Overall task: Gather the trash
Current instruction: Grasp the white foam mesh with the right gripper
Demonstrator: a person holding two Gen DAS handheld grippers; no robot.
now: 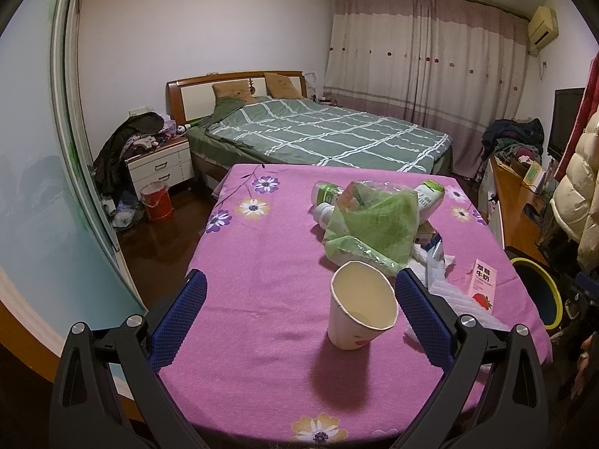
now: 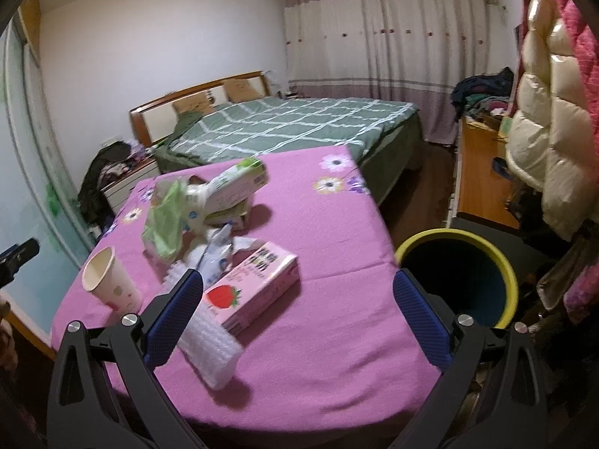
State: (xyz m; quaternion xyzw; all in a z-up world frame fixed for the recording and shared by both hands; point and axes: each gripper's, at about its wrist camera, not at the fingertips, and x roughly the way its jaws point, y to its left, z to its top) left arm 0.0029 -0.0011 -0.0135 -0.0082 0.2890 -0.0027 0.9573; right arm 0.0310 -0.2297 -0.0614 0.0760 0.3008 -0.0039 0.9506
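A white paper cup point(image 1: 361, 308) stands upright on the pink flowered tablecloth point(image 1: 262, 262). My left gripper point(image 1: 299, 295) is open, and the cup is between its blue pads, nearer the right one. The cup also shows in the right wrist view point(image 2: 110, 280). My right gripper point(image 2: 297, 292) is open and empty above the table, with a pink strawberry milk carton point(image 2: 254, 288) lying between its fingers on white bubble wrap point(image 2: 209, 348). A pile of trash with a green plastic bag point(image 1: 374, 224) and white-green bottles point(image 2: 236, 183) lies behind.
A dark bin with a yellow rim point(image 2: 458, 269) stands at the table's right edge; it also shows in the left wrist view point(image 1: 539, 292). A bed point(image 1: 318, 131), a nightstand point(image 1: 161, 166) and a red bucket point(image 1: 156, 201) are beyond. Coats point(image 2: 543, 112) hang at right.
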